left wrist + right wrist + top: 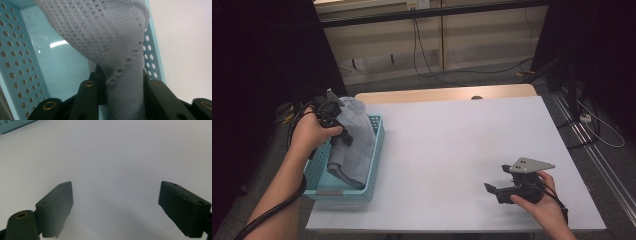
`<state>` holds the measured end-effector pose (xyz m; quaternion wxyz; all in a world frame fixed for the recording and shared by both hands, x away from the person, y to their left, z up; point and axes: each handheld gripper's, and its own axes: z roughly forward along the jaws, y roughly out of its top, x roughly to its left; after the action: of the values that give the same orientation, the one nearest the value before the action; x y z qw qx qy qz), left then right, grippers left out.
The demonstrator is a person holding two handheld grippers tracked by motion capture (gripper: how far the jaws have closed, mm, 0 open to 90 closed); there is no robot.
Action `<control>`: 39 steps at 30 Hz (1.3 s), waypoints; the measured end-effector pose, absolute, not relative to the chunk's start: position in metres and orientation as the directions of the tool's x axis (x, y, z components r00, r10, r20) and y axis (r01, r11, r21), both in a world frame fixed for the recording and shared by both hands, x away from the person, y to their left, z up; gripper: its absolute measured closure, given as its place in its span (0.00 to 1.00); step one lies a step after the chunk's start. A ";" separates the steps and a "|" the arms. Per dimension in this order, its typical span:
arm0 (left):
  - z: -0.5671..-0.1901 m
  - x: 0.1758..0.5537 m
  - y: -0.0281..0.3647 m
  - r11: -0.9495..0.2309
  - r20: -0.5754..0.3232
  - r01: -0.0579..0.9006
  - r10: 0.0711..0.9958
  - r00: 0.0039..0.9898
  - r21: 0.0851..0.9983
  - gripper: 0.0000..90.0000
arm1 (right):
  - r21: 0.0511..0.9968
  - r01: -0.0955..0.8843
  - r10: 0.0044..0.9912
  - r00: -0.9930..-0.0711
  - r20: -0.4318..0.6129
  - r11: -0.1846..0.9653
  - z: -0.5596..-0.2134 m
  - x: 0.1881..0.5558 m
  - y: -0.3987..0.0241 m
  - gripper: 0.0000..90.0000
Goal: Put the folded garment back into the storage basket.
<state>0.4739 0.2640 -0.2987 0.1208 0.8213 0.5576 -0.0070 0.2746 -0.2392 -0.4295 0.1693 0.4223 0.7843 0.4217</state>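
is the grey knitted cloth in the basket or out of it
Partly in. The left gripper is shut on the grey knitted cloth and holds its top above the blue basket, while its lower end hangs inside.

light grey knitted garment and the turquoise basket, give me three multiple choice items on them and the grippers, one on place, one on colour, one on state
1. Where does the light grey knitted garment hang?
A. over the turquoise perforated plastic basket
B. at the middle of the white table
C. on the floor

2. What colour is the basket?
A. red
B. turquoise
C. black

3. How is the right gripper?
A. shut on the garment
B. shut on the basket
C. open with nothing between its jaws

Answers: 1 A, the left gripper, clamped on the cloth, holds it above the basket at the table's left edge. 2 B, its holed walls are turquoise. 3 C, the right gripper view has its jaws wide apart over bare table.
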 end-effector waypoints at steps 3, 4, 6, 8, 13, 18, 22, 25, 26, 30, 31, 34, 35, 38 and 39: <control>-0.300 0.473 0.265 -0.347 -0.149 0.918 0.914 0.376 0.190 0.81 | 0.805 0.519 0.805 -0.587 0.091 0.287 -0.429 0.274 -0.239 0.14; -0.300 0.473 0.266 -0.350 -0.153 0.917 0.912 0.379 0.189 0.81 | 0.805 0.519 0.804 -0.587 0.091 0.288 -0.429 0.275 -0.239 0.14; -0.301 0.472 0.266 -0.351 -0.152 0.917 0.912 0.380 0.187 0.81 | 0.804 0.520 0.804 -0.587 0.091 0.288 -0.429 0.274 -0.238 0.14; -0.301 0.471 0.266 -0.353 -0.151 0.917 0.912 0.381 0.185 0.81 | 0.804 0.519 0.804 -0.588 0.090 0.289 -0.430 0.275 -0.238 0.14; -0.302 0.468 0.265 -0.362 -0.156 0.914 0.907 0.391 0.182 0.81 | 0.804 0.519 0.804 -0.588 0.090 0.290 -0.430 0.274 -0.238 0.14; -0.304 0.466 0.267 -0.359 -0.163 0.916 0.907 0.387 0.177 0.81 | 0.805 0.519 0.804 -0.588 0.090 0.289 -0.429 0.275 -0.238 0.14; -0.306 0.465 0.266 -0.359 -0.167 0.917 0.907 0.387 0.172 0.81 | 0.804 0.519 0.804 -0.589 0.089 0.291 -0.430 0.275 -0.237 0.14; -0.307 0.465 0.266 -0.363 -0.170 0.916 0.905 0.390 0.173 0.81 | 0.804 0.518 0.801 -0.592 0.090 0.293 -0.430 0.274 -0.236 0.14; -0.307 0.464 0.266 -0.365 -0.172 0.915 0.903 0.393 0.171 0.81 | 0.804 0.518 0.801 -0.592 0.090 0.293 -0.430 0.274 -0.236 0.14; -0.309 0.463 0.268 -0.360 -0.178 0.916 0.904 0.390 0.178 0.81 | 0.802 0.518 0.801 -0.593 0.086 0.296 -0.430 0.275 -0.236 0.14; -0.309 0.463 0.268 -0.363 -0.178 0.915 0.902 0.392 0.176 0.81 | 0.802 0.518 0.801 -0.593 0.086 0.297 -0.430 0.275 -0.236 0.14; -0.309 0.462 0.267 -0.360 -0.179 0.915 0.903 0.391 0.182 0.81 | 0.802 0.518 0.801 -0.592 0.086 0.297 -0.430 0.275 -0.236 0.14; -0.309 0.462 0.267 -0.365 -0.178 0.914 0.901 0.395 0.178 0.81 | 0.802 0.518 0.802 -0.592 0.086 0.297 -0.430 0.275 -0.236 0.14; -0.309 0.461 0.267 -0.367 -0.177 0.913 0.901 0.397 0.178 0.81 | 0.801 0.521 0.803 -0.590 0.087 0.296 -0.431 0.275 -0.236 0.14; -0.309 0.461 0.268 -0.362 -0.181 0.914 0.901 0.394 0.183 0.81 | 0.802 0.519 0.802 -0.591 0.087 0.296 -0.430 0.275 -0.236 0.14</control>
<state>0.4606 0.2677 -0.3088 0.1274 0.8250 0.5501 -0.0247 0.2751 -0.2362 -0.4303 0.1687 0.4197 0.7871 0.4194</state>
